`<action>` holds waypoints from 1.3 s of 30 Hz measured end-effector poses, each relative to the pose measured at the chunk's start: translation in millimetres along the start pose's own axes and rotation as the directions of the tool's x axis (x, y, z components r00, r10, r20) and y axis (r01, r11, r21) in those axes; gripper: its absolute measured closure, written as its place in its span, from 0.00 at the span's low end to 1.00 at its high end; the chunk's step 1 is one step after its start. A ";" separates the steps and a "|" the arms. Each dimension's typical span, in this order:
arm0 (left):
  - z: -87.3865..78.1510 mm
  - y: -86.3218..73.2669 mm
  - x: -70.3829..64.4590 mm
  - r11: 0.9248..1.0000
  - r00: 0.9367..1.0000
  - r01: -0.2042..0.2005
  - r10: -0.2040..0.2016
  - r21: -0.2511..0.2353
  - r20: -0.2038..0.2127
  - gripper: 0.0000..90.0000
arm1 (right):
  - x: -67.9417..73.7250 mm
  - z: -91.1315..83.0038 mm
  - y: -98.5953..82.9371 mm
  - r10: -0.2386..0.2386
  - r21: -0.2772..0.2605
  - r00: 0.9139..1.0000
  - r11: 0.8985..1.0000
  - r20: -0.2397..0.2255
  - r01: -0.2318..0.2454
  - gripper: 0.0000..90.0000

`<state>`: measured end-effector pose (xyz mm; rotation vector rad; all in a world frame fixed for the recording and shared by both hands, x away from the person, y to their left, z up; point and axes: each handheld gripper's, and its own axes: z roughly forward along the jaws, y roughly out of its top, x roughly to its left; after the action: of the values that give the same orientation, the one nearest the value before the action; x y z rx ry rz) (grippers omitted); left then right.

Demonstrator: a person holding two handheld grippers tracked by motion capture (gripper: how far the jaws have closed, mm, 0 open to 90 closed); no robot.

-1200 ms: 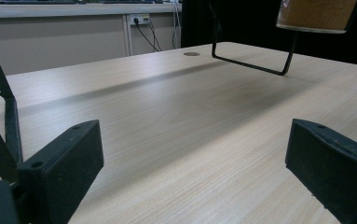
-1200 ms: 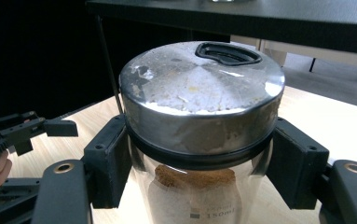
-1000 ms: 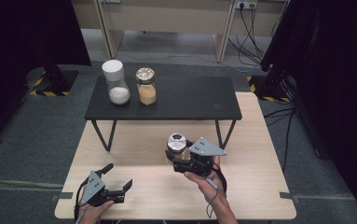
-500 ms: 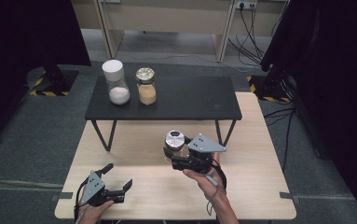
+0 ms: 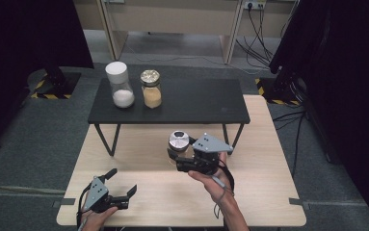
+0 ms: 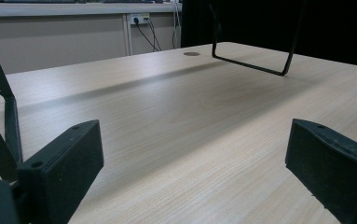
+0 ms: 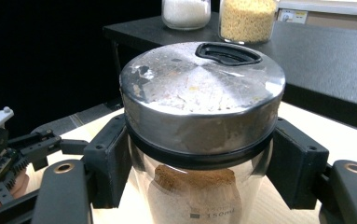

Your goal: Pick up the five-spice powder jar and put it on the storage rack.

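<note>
Left gripper (image 5: 117, 195) sits low at table's (image 5: 269, 202) near edge, jaws wide apart, nothing betw. Right gripper (image 5: 179, 156), mid-table, clamps glass jar (image 5: 178, 144) w/ steel lid; right gripper view shows brown powder, "150ml". Farther: 2 jars (image 5: 134, 89) on black shelf (image 5: 196, 101).

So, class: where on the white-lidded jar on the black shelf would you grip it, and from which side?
Grip the white-lidded jar across its clear glass body, below the lid. It stands upright, so keep the jaws level. Come from the person's front side: the cork-lidded jar stands close on its right, which probably blocks that side.
</note>
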<state>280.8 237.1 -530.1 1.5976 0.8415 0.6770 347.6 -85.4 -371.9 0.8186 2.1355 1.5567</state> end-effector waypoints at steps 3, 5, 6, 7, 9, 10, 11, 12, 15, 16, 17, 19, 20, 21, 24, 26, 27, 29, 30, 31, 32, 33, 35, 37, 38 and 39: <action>-0.1 0.0 0.1 1.000 1.000 0.000 0.000 0.000 0.000 0.04 | 0.1 0.5 5.4 -0.002 0.000 1.000 1.000 -0.007 0.002 0.34; 0.0 0.0 0.0 1.000 1.000 0.000 0.000 0.000 0.000 0.04 | -0.2 0.5 9.4 -0.004 0.005 1.000 1.000 -0.013 0.004 0.34; 0.0 0.0 0.0 1.000 1.000 0.000 0.000 0.000 0.000 0.04 | -0.4 0.5 11.7 -0.006 0.007 1.000 1.000 -0.014 0.006 0.34; 0.0 0.0 0.1 1.000 1.000 0.000 0.000 0.000 0.000 0.04 | -0.6 0.5 14.1 -0.008 0.010 1.000 1.000 -0.014 0.008 0.34; 0.0 0.0 0.1 1.000 1.000 0.000 0.000 0.000 -0.001 0.04 | -1.2 0.6 18.6 -0.011 0.015 1.000 1.000 -0.014 0.011 0.34; 0.0 0.0 0.0 1.000 1.000 0.000 0.000 0.000 0.000 0.04 | -1.5 0.7 20.8 -0.011 0.016 1.000 1.000 -0.017 0.011 0.34; 0.0 0.0 0.0 1.000 1.000 0.000 0.000 0.000 0.000 0.04 | -1.8 0.8 23.0 -0.010 0.017 1.000 1.000 -0.020 0.010 0.34; 0.0 0.0 0.0 1.000 1.000 0.000 0.000 0.000 0.000 0.04 | -2.1 1.0 25.1 -0.010 0.017 1.000 1.000 -0.023 0.011 0.34; 0.0 0.0 0.2 1.000 1.000 0.001 -0.001 0.001 0.000 0.04 | -1.9 1.1 31.5 -0.014 0.021 0.999 1.000 -0.031 0.015 0.34; 0.0 0.0 0.1 1.000 1.000 0.001 -0.001 0.001 0.000 0.04 | -1.7 1.2 33.6 -0.013 0.021 0.999 1.000 -0.035 0.013 0.34; 0.0 0.0 0.1 1.000 1.000 0.001 -0.001 0.000 0.000 0.04 | -1.6 1.4 35.6 -0.013 0.022 0.999 1.000 -0.037 0.014 0.34; -0.1 0.0 0.2 1.000 1.000 0.002 -0.002 0.000 0.000 0.04 | -1.3 2.1 39.4 -0.019 0.027 0.999 0.999 -0.038 0.020 0.34; -0.1 0.0 0.2 1.000 1.000 0.002 -0.002 0.000 0.000 0.04 | -1.4 2.6 41.1 -0.020 0.029 0.999 0.999 -0.038 0.021 0.34; -0.1 0.0 0.2 1.000 1.000 0.001 -0.001 0.000 0.000 0.04 | -1.7 3.1 42.7 -0.018 0.031 0.999 0.999 -0.041 0.019 0.34; -0.1 0.0 0.2 1.000 1.000 0.001 -0.001 0.000 0.000 0.04 | -3.3 4.5 46.7 -0.009 0.032 0.999 0.999 -0.048 0.010 0.34; -0.1 0.0 0.2 1.000 1.000 0.001 -0.001 0.001 0.000 0.04 | -5.1 5.3 49.0 -0.002 0.033 0.999 0.999 -0.049 0.003 0.34; -0.1 0.0 0.2 1.000 1.000 0.001 -0.001 0.001 0.000 0.04 | -6.0 5.6 50.2 0.000 0.033 0.999 0.999 -0.048 0.001 0.34; -0.1 0.0 0.1 1.000 1.000 0.000 0.000 0.001 -0.001 0.04 | -7.4 6.0 52.5 0.002 0.034 0.999 0.999 -0.046 0.000 0.34; -0.1 0.0 0.1 1.000 1.000 0.000 0.000 0.001 0.000 0.04 | -7.9 6.1 53.8 0.003 0.036 0.999 0.999 -0.046 -0.001 0.34; -0.1 0.0 0.2 1.000 1.000 0.001 -0.001 0.001 0.000 0.04 | -8.2 6.1 55.2 0.003 0.038 0.999 0.999 -0.046 -0.001 0.34; -0.1 0.1 0.3 1.000 1.000 0.002 -0.002 0.001 -0.001 0.04 | -8.5 6.2 56.8 0.002 0.039 0.999 0.999 -0.047 0.000 0.34; -0.1 0.1 0.2 1.000 1.000 0.001 -0.001 0.002 0.000 0.04 | -8.7 6.4 58.4 0.001 0.040 0.999 0.999 -0.048 0.001 0.34; 0.1 0.1 0.1 1.000 1.000 0.000 0.000 0.000 0.000 0.04 | -9.5 7.0 62.2 0.003 0.046 0.999 0.999 -0.049 -0.001 0.34; 0.1 0.1 0.1 1.000 1.000 0.002 -0.002 0.000 0.000 0.04 | -10.9 8.0 66.2 0.011 0.050 0.998 0.999 -0.055 -0.008 0.34; 0.1 0.1 0.1 1.000 1.000 0.002 -0.002 0.000 0.000 0.04 | -11.6 8.4 68.4 0.011 0.053 0.999 0.999 -0.053 -0.008 0.34; 0.1 0.1 0.0 1.000 1.000 0.001 -0.001 0.000 0.000 0.04 | -12.2 8.9 70.7 0.009 0.055 0.999 0.998 -0.050 -0.006 0.34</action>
<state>280.8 237.0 -530.0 1.5969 0.8424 0.6765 378.9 -71.3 -308.3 0.8139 2.2223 1.5440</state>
